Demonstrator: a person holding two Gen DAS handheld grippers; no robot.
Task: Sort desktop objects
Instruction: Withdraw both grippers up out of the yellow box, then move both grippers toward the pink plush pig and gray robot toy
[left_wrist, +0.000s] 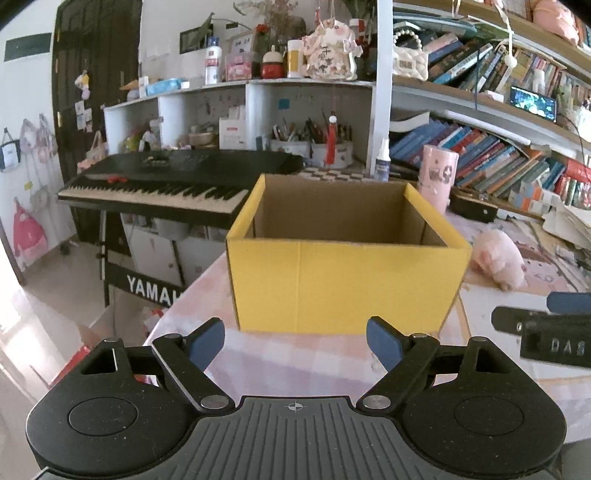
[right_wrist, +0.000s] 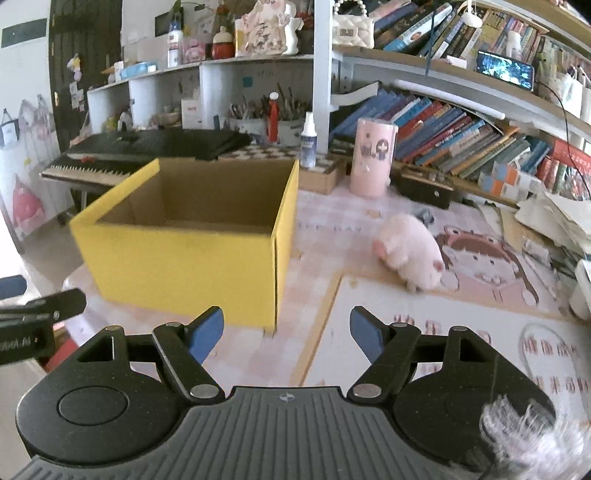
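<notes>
**A:** Left wrist view first. What is closest?

**B:** The left claw (left_wrist: 295, 341). Its blue fingers (left_wrist: 207, 341) are spread wide and hold nothing. It hangs just in front of the yellow box (left_wrist: 343, 288).

**A:** And the other one?

**B:** The right claw (right_wrist: 286, 330) is wide too, with nothing in it. It sits in front of the box's right corner, above the surface (right_wrist: 406, 332) with the pink checked mat.

**A:** Tell me about the box.

**B:** It stands on the surface with its top open. I see brown walls inside, but the bottom is hidden.

**A:** Where is the toy?

**B:** The pink plush pig (right_wrist: 410, 254) lies on the surface, to the right of the box and apart from it. Neither claw touches it.

**A:** What is behind the box?

**B:** A pink cup (right_wrist: 373, 158) stands behind the box's right side, with a small white spray bottle (right_wrist: 307, 142) beside it. To the left behind the box is a black keyboard piano (left_wrist: 170, 184). Farther back to the right are rows of books (right_wrist: 461, 140) on a shelf.
</notes>
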